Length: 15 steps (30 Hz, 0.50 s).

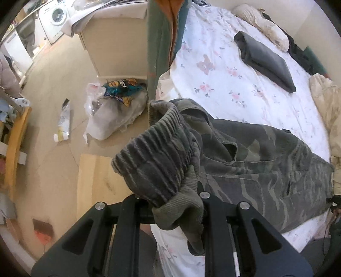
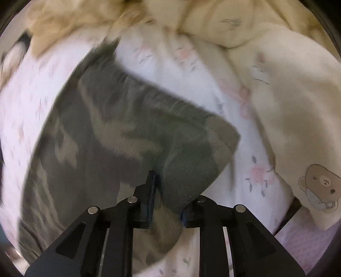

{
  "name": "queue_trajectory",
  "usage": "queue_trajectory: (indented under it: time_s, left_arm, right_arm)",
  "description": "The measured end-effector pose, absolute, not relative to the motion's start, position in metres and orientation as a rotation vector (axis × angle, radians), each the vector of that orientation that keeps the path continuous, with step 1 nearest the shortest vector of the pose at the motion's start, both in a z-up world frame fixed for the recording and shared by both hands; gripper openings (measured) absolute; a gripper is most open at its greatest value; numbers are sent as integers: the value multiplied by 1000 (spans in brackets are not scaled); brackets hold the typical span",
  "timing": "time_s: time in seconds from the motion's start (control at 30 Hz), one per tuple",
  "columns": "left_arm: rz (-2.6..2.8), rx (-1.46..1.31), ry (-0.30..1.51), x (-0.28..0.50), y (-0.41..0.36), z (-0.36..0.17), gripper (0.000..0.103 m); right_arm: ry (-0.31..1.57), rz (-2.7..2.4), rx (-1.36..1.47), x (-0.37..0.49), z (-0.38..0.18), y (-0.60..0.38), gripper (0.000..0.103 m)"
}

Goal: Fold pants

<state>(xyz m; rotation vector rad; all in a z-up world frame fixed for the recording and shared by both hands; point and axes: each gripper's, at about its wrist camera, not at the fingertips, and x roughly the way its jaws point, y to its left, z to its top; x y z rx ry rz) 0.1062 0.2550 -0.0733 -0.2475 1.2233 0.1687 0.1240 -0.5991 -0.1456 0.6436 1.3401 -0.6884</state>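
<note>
**Pants strung between my two grippers, across the bed**

My left gripper [image 1: 179, 204] clamps the ribbed waistband [image 1: 155, 153]. The camouflage pants [image 1: 266, 162] stretch rightward over the bed [image 1: 223, 70]. My right gripper [image 2: 166, 204] stands parted, cloth between.

Left jaws hidden by pants [image 1: 245, 153]

place: home bedroom | bed [image 1: 245, 85] with floral sheet | pillow [image 1: 264, 25] | washer [image 1: 56, 16] beyond | trash bag [image 1: 110, 115] on floor
</note>
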Motion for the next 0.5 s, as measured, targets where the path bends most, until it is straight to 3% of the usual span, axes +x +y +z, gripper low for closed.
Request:
queue_trajectory:
  time_s: [0.03, 0.1, 0.2, 0.37, 0.5]
  left_arm:
    - [172, -230, 1219, 106, 253, -73, 14]
    - [166, -170, 1210, 107, 243, -68, 15]
    - [170, -162, 1181, 110, 238, -60, 15]
    - [154, -152, 1159, 109, 229, -52, 15]
    - [136, -131, 1142, 110, 223, -49, 15]
  right_arm:
    - [1354, -703, 618, 124, -144, -596, 46]
    - [1416, -720, 592, 125, -142, -592, 66]
    - [1405, -806, 479, 117, -115, -579, 66]
    - [1111, -575, 406, 118, -31, -479, 66]
    - [1183, -56, 375, 148, -45, -323, 67]
